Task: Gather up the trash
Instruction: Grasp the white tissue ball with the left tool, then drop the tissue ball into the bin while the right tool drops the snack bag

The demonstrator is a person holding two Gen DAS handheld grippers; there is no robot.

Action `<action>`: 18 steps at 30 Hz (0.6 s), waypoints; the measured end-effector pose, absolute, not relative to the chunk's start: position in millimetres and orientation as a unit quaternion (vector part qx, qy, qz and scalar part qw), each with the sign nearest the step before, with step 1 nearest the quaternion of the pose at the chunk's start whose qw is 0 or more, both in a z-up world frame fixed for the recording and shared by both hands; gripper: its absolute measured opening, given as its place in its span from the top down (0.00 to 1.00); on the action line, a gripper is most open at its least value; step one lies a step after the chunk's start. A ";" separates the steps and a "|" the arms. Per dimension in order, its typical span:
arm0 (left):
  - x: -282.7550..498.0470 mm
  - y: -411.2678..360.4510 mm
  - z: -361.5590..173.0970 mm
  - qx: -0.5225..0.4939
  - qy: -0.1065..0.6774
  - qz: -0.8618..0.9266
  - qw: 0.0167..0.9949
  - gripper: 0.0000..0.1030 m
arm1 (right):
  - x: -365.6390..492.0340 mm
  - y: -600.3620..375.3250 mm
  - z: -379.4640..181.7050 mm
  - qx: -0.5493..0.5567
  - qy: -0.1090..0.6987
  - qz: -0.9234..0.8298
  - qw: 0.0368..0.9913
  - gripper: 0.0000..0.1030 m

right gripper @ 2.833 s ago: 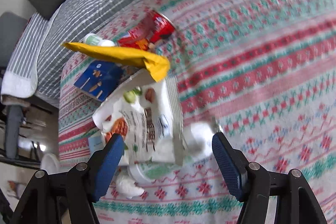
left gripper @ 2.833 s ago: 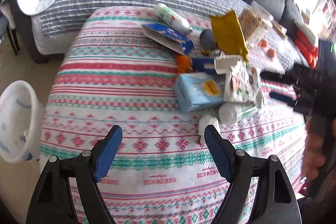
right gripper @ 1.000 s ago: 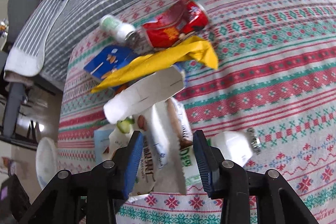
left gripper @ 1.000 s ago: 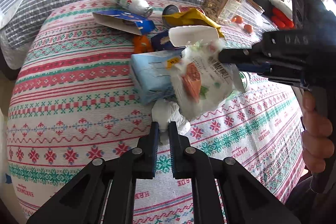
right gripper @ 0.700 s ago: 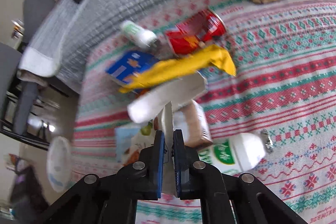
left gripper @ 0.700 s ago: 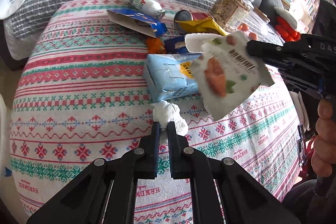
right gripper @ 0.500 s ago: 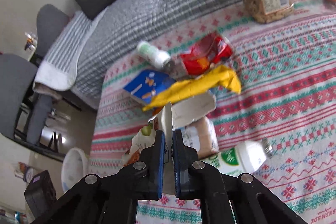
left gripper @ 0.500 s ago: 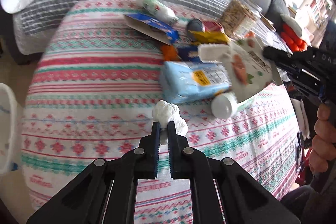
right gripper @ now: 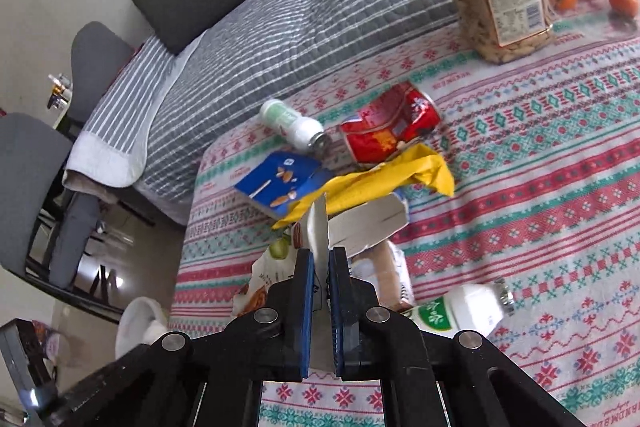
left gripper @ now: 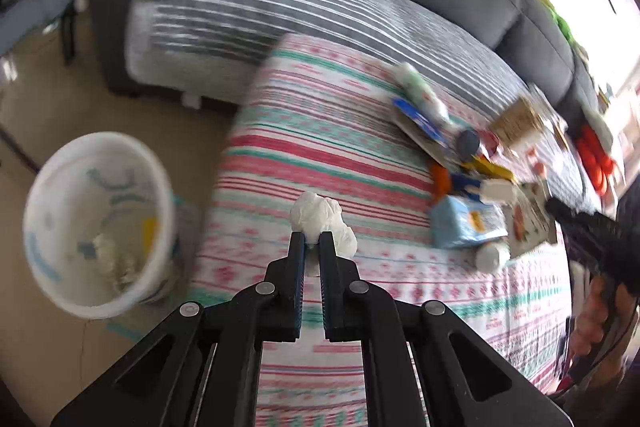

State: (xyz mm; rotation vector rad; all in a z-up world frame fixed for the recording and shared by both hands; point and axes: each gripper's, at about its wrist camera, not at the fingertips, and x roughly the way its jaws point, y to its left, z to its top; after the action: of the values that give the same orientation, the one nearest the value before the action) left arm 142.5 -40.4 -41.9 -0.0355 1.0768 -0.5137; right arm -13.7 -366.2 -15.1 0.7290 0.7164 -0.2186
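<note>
Tissue wad (left gripper: 322, 217) in left tool (left gripper: 313, 241), bin (left gripper: 96, 223) nearby

Left gripper (left gripper: 313, 241), jaws pinched tight on a crumpled white tissue (left gripper: 322, 217), hangs above the patterned tabletop (left gripper: 320, 131). White trash bin (left gripper: 98, 223) stands on the floor beside it, litter pile (left gripper: 472, 195) far right.

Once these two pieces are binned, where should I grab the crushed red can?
Grip the red can across its crumpled middle, coming down from above. It lies on its side, flattened there, so closed fingers span it easily. Approach from the clear cloth on its right; the yellow wrapper crowds its near edge.
</note>
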 end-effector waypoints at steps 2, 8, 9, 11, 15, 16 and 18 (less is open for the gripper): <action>152.3 -18.6 -41.1 -0.032 0.512 -0.225 0.829 0.93 | -11.9 -361.1 -15.1 0.347 0.342 -0.103 0.867 0.94; 172.4 34.6 -37.0 -0.086 0.523 -0.189 0.827 0.93 | 6.6 -323.7 -11.9 0.346 0.332 -0.075 0.874 0.94; 176.2 45.9 -34.7 -0.100 0.523 -0.183 0.826 0.93 | 11.0 -314.9 -11.7 0.342 0.334 -0.070 0.875 0.94; 182.2 64.0 -30.2 -0.120 0.519 -0.172 0.828 0.93 | 24.8 -291.7 -14.4 0.332 0.342 -0.058 0.877 0.94; 199.4 96.3 -33.9 -0.157 0.519 -0.143 0.828 0.93 | 54.7 -246.7 -24.3 0.324 0.358 -0.029 0.875 0.94; 203.7 101.4 -38.6 -0.167 0.524 -0.138 0.824 0.93 | 63.3 -233.4 -27.2 0.321 0.361 -0.021 0.875 0.94; 210.3 112.0 -48.9 -0.187 0.536 -0.128 0.814 0.93 | 80.7 -207.7 -33.9 0.320 0.365 -0.005 0.874 0.94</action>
State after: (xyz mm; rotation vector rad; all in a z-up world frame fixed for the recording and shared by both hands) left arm 210.3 112.0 -48.9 -0.3989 1.1432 -0.2726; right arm 80.7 -207.7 -33.9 0.6682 0.7632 -0.0112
